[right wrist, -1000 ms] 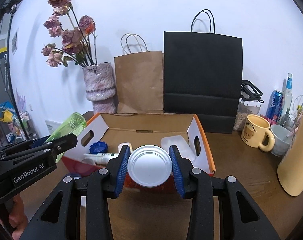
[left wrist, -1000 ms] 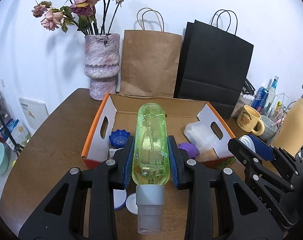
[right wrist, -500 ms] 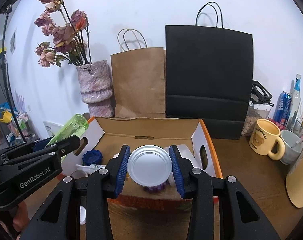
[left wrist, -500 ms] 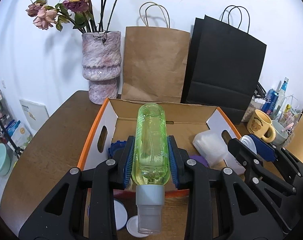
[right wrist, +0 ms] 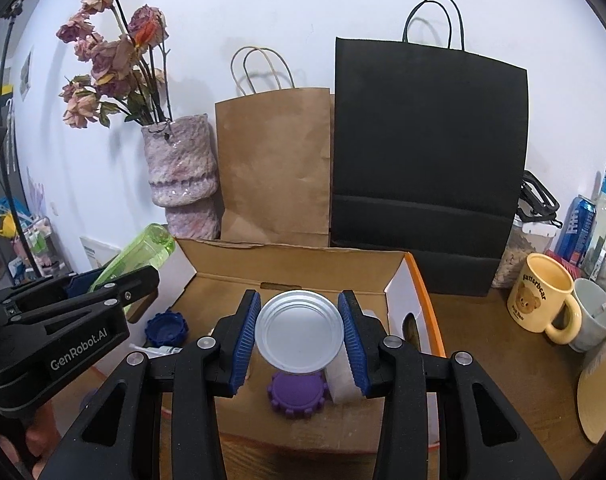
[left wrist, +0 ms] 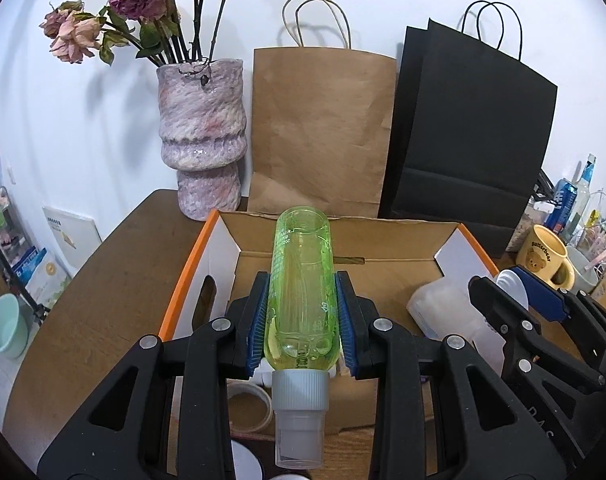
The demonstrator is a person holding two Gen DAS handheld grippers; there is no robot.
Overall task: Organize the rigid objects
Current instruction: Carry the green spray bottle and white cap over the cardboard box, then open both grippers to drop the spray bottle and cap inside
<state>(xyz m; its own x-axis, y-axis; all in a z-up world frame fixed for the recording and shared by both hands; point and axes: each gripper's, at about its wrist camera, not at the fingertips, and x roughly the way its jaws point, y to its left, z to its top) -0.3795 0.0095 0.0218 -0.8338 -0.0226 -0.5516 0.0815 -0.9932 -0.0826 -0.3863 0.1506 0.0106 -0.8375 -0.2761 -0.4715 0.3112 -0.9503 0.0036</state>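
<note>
My left gripper is shut on a clear green bottle with a grey cap, its base pointing over the open cardboard box. My right gripper is shut on a round silver tin, held above the same box. Below the tin lie a purple ridged lid and a white plastic container. A blue ridged lid and a white tube rest at the box's left. The left gripper with the green bottle shows at the left of the right wrist view.
Behind the box stand a pink vase of dried roses, a brown paper bag and a black paper bag. A yellow bear mug, a grey cup and cans crowd the right. A tape roll lies near the box front.
Both grippers have moved forward toward the box with their loads; the box, vase and bags now look nearer, and the bottle and tin hang over the box interior.
</note>
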